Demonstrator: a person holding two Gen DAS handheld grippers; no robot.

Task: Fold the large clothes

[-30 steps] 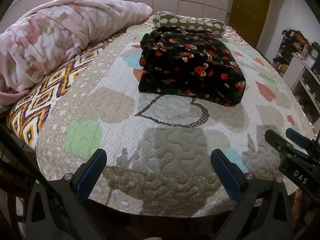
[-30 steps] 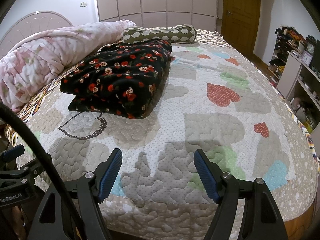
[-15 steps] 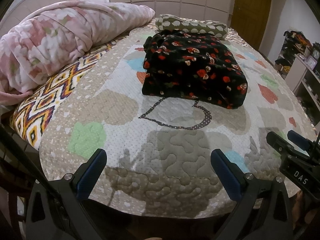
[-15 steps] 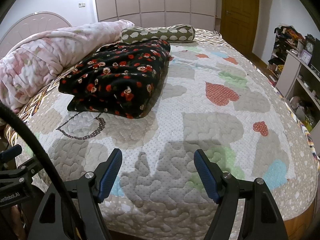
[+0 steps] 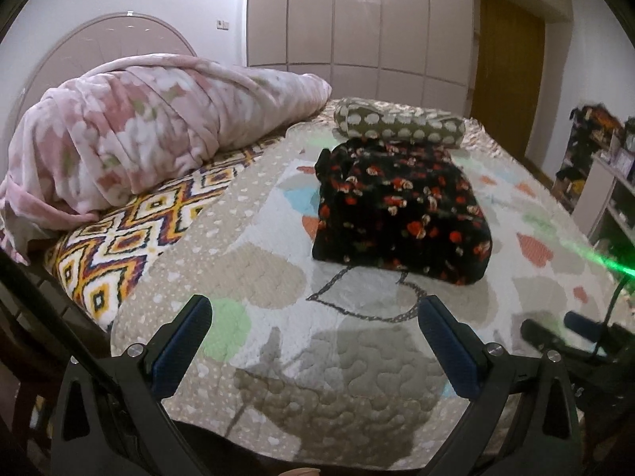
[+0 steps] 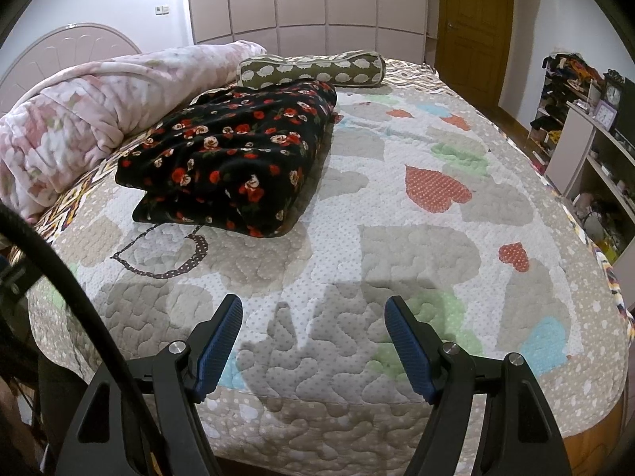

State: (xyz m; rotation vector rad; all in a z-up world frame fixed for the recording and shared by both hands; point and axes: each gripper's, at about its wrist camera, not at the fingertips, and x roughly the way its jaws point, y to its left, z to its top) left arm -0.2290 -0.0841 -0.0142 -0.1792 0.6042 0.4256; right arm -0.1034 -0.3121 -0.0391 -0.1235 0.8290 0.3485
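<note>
Left gripper (image 5: 315, 319) has tilted upward; folded floral garment (image 6: 234, 158) unmoved.

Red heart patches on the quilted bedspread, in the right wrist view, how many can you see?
4: one large dotted red heart patch mid-bed, a small one nearer the right edge, and two small ones farther back. The folded black floral garment may hide more.

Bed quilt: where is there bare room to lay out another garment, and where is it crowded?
Free: the wide stretch of quilt to the picture's right of the folded floral garment, out to the bed's edge, and the strip between the garment and both grippers. Crowded: the headboard side, where the pink blanket and spotted bolster border the garment.
</note>
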